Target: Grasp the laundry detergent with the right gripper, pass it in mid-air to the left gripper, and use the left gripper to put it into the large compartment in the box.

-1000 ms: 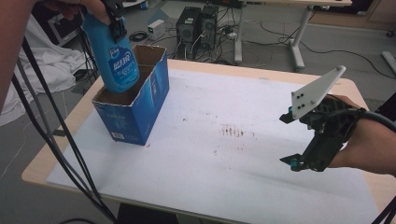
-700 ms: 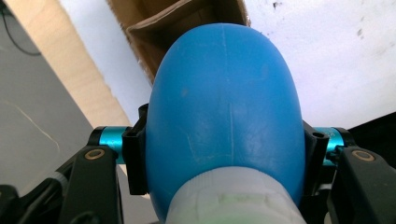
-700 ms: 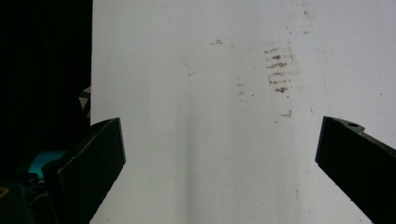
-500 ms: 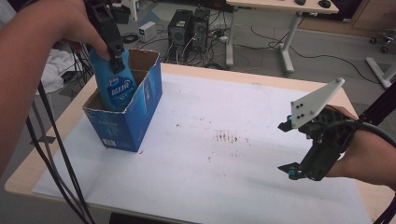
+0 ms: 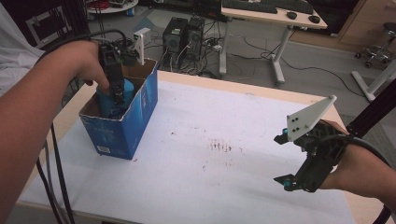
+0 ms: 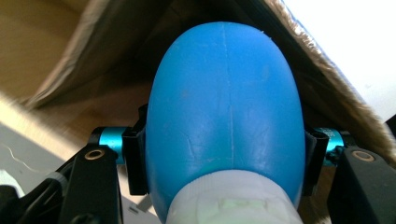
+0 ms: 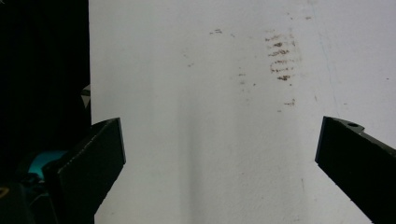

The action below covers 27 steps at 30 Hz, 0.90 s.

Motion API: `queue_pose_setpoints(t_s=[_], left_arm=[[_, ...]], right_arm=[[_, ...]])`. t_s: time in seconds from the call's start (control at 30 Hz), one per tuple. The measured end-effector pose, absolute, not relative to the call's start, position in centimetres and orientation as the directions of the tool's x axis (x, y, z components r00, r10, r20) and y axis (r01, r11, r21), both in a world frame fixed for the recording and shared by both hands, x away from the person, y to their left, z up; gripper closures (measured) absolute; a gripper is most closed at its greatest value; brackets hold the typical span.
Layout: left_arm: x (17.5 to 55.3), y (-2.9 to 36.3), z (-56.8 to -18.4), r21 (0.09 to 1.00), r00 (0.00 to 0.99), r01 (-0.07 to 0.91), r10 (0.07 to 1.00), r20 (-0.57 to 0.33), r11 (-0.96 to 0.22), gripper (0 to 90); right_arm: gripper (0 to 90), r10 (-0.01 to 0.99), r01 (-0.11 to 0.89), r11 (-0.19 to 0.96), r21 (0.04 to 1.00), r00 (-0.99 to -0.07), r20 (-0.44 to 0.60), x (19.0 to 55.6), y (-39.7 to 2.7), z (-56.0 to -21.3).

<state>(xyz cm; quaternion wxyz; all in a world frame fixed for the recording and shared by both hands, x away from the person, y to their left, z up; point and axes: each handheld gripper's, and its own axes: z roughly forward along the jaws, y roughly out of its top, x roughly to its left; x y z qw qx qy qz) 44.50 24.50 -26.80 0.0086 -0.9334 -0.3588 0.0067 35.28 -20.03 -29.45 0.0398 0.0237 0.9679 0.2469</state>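
A blue plastic bottle (image 5: 114,99) with a white cap stands mostly inside an open blue cardboard box (image 5: 140,116) at the table's left. My left gripper (image 5: 116,91) reaches down into the box from above and is shut on the bottle. In the left gripper view the bottle's rounded blue shoulder (image 6: 224,107) sits squeezed between my two jaws, with the box's brown inner walls (image 6: 93,60) around it. My right gripper (image 5: 285,158) hovers over the right part of the table, open, with nothing between its fingers (image 7: 93,158).
The table (image 5: 196,186) has a white top with brown smudges (image 5: 222,147) near the middle. Black cables (image 5: 56,177) hang down at the left edge. Beyond the table stand computer towers (image 5: 180,35) and another desk (image 5: 266,18).
My left gripper has gone down with the blue bottle, from above the box to deep inside it. The right gripper has stayed in place, still open.
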Motion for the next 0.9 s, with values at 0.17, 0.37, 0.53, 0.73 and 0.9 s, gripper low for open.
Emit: queue_pose_setpoints(t_s=[0.17, 0.37, 0.53, 0.73, 0.9], left_arm=[[44.5, 24.1, -28.3, -0.036, 0.798, 0.601, 0.602, -0.022, -0.798, 37.9], [44.5, 24.3, -28.8, -0.04, 0.809, 0.586, 0.587, -0.018, -0.809, 37.8], [44.4, 24.4, -28.8, -0.039, 0.812, 0.583, 0.584, -0.023, -0.812, 37.6], [44.4, 24.6, -28.4, -0.029, 0.796, 0.604, 0.605, -0.018, -0.796, 29.9], [44.2, 24.7, -28.0, -0.025, 0.796, 0.604, 0.605, -0.023, -0.796, 26.7]], right_arm=[[0.8, 0.078, 0.037, 0.878, 0.478, -0.995, -0.067, 35.2, -20.3, -29.5], [0.8, 0.085, 0.044, 0.879, 0.475, -0.994, -0.064, 35.1, -20.3, -29.5], [0.8, 0.082, 0.042, 0.878, 0.478, -0.995, -0.063, 35.1, -20.2, -29.7], [0.8, 0.074, 0.033, 0.879, 0.476, -0.995, -0.067, 35.1, -20.0, -29.8], [0.8, 0.076, 0.036, 0.879, 0.476, -0.995, -0.065, 35.1, -20.0, -29.9]])
